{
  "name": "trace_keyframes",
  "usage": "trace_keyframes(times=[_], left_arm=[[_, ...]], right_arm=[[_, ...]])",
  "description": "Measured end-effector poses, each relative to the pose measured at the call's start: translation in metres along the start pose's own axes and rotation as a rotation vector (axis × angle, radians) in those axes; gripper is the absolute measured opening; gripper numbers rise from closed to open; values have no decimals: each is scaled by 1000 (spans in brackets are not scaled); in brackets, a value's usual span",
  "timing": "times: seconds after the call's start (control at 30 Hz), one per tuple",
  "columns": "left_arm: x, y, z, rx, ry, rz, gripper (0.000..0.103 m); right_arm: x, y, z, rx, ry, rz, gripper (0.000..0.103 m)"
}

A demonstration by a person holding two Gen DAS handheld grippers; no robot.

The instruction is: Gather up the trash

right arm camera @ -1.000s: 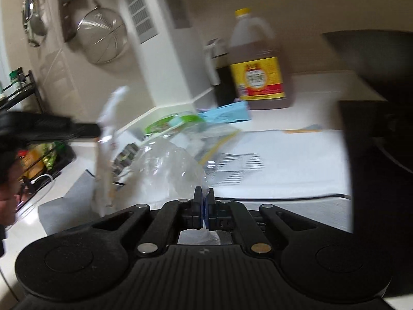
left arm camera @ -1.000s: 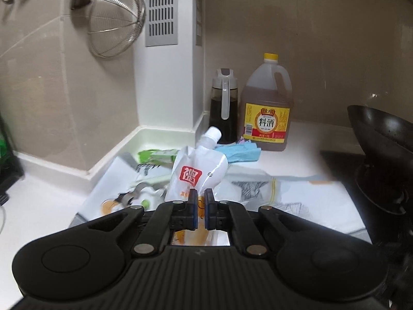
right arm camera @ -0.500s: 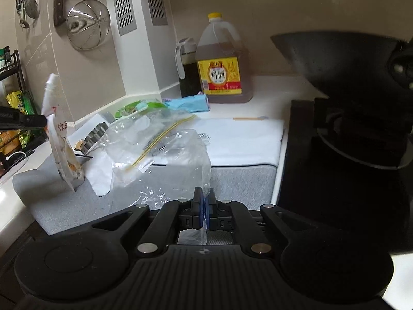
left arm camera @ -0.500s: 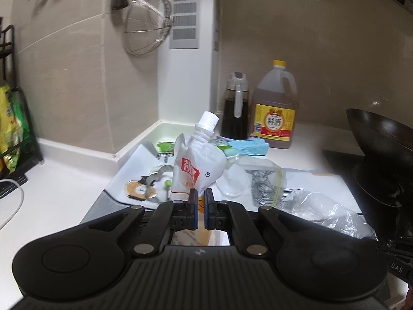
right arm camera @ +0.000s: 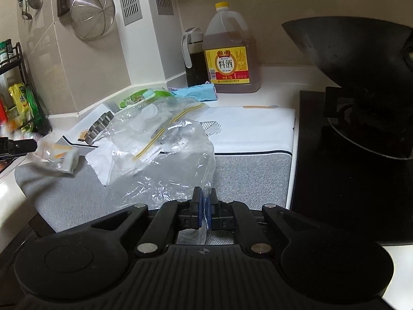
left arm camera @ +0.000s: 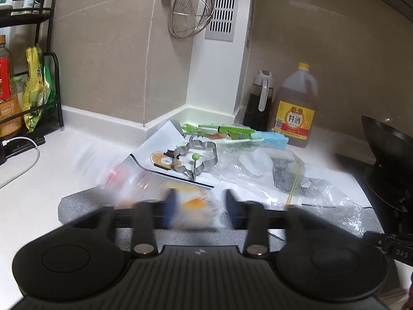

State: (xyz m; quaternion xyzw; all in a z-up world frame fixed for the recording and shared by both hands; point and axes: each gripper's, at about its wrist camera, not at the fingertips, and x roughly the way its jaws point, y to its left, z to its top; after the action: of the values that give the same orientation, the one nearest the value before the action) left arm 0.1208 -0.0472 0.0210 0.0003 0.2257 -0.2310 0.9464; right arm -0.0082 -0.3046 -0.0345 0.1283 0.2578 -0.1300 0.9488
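A white spout pouch (left arm camera: 196,214) with orange print shows as a motion-blurred shape between the fingers of my left gripper (left arm camera: 201,206), whose jaws are opening; the pads stand apart from it. In the right wrist view the pouch (right arm camera: 60,159) hangs tilted just above the left end of the grey mat (right arm camera: 245,175). My right gripper (right arm camera: 205,204) is shut on an edge of a crumpled clear plastic bag (right arm camera: 160,160) with a yellow zip strip, lifted over the mat.
A metal flower-shaped ring mould (left arm camera: 196,155), a green toothbrush pack (left arm camera: 232,130) and a blue glove (right arm camera: 198,91) lie on the white sheet (right arm camera: 245,129). A cooking wine jug (right arm camera: 229,59) and a dark bottle (right arm camera: 193,62) stand behind. A black wok (right arm camera: 361,59) sits right; a spice rack (left arm camera: 25,77) stands left.
My left gripper has gone from shut on the pouch to jaws apart, and the pouch has tipped from upright and dropped. The left hand moved left and down. The right gripper still pinches the bag.
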Motion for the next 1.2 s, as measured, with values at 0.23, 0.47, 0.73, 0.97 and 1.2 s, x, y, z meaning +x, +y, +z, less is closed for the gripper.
trace_keyframes(times=[0.23, 0.47, 0.73, 0.97, 1.2], left_arm=[[13, 13, -3, -81, 36, 19, 83], [7, 5, -6, 181, 44, -48, 87], [40, -10, -20, 553, 123, 2, 96], [69, -2, -18, 560, 207, 40, 90], [74, -7, -17, 523, 219, 43, 39]], right_arm=[[-5, 1, 4, -1, -30, 4, 81], [-4, 7, 14, -31, -52, 29, 87], [3, 8, 13, -29, -37, 19, 87], [9, 8, 24, -35, -54, 29, 96], [48, 18, 24, -62, 56, 29, 103]])
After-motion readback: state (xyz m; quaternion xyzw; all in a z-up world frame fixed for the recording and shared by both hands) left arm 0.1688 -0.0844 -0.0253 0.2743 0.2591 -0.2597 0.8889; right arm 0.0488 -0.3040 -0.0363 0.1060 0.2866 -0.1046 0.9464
